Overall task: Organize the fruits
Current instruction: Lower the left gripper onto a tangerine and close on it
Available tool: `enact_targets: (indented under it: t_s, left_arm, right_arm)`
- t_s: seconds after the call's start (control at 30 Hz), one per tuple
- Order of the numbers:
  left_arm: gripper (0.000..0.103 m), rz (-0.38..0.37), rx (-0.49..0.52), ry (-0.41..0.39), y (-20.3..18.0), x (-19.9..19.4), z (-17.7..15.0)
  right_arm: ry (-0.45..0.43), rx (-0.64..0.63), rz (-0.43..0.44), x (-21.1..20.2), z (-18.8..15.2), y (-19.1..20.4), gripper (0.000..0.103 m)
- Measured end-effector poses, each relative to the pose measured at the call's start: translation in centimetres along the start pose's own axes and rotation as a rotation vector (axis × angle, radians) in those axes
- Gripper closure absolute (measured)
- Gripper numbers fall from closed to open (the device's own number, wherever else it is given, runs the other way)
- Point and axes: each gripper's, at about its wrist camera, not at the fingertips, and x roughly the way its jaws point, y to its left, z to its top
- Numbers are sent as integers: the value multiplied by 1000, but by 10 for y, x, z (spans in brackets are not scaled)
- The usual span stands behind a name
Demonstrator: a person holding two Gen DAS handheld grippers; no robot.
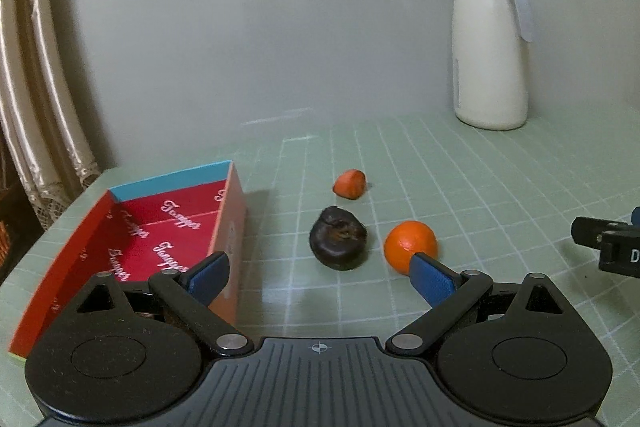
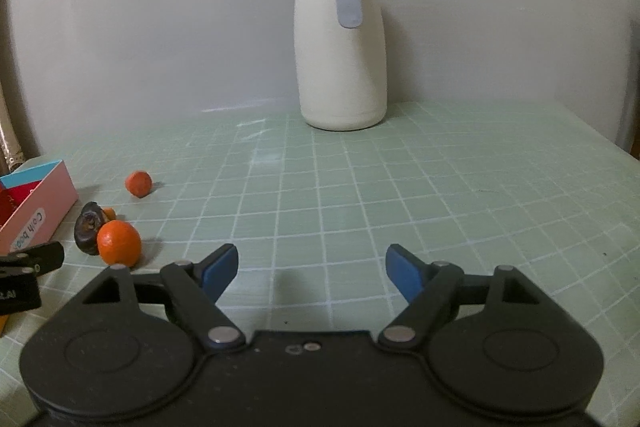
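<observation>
Tabletop (image 2: 400, 187): pale green with a white square grid pattern. Box (image 1: 132, 239) at the left edge: red interior printed with repeated white script lettering, light blue far wall, salmon-pink outer side; a white label with teal lettering shows on that side in the right wrist view. Small fruit (image 1: 350, 184): orange-red. Middle fruit (image 1: 338, 243): very dark brown, almost black, wrinkled surface. Round fruit (image 1: 409, 243): bright orange. Jug (image 2: 340, 43) near the far edge: cream-white body, grey lid and grey handle. Left gripper (image 1: 320, 277) and right gripper (image 2: 310, 269): black bodies, blue fingers (image 1: 432, 277). Wall behind: plain grey. Curtain (image 1: 24, 67) at far left: beige, glossy folds.
</observation>
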Motion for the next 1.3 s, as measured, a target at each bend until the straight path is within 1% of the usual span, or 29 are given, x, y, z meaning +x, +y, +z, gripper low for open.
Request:
enact_targets:
  t_s: [0.13,0.2,0.23,0.27,0.33,0.43,0.7,0.87,0.9,0.97,1.1,1.13,1.2,1.27,1.3]
  left_arm:
    - [7,-17,15,3,-6,6,-3]
    - [12,-20,16,3,-8,8,-5]
    - [19,-24,15,7,-8,10,-5]
    - [22,-32,13,16,-8,13,-5]
    - [23,-34,4,29,-8,18,-4]
    - [23,-51,-14,14,-9,19,-2]
    - [23,-97,12,8,-31,26,6]
    - [24,-125,11,25,-44,35,8]
    - [25,-129,9,31,-46,38,9]
    - [34,-139,5,48,-50,43,8]
    - [42,-151,-6,87,-54,54,7]
    - [46,-149,-8,94,-55,57,6]
    - [47,-147,-11,92,-55,58,5]
    - [52,-140,-13,91,-55,58,4]
    - [53,-138,-14,91,-55,58,4]
  right_arm:
    - [-7,15,5,-3,0,-4,22]
    - [-13,17,6,-3,1,-5,21]
    - [-14,19,8,-3,1,-5,21]
    - [-13,21,10,-3,1,-5,21]
    - [-12,22,17,-3,0,-4,21]
    - [-13,21,21,-3,0,-4,21]
    - [-24,29,6,-5,1,-7,21]
    - [-31,51,-11,-7,1,-15,21]
    - [-30,54,-13,-7,1,-16,21]
    - [-30,59,-16,-7,0,-19,21]
    - [-31,62,-19,-6,0,-20,20]
    - [-31,62,-18,-6,0,-20,20]
    - [-29,61,-17,-6,0,-19,20]
    - [-28,58,-16,-7,0,-20,20]
    - [-29,57,-16,-7,0,-20,20]
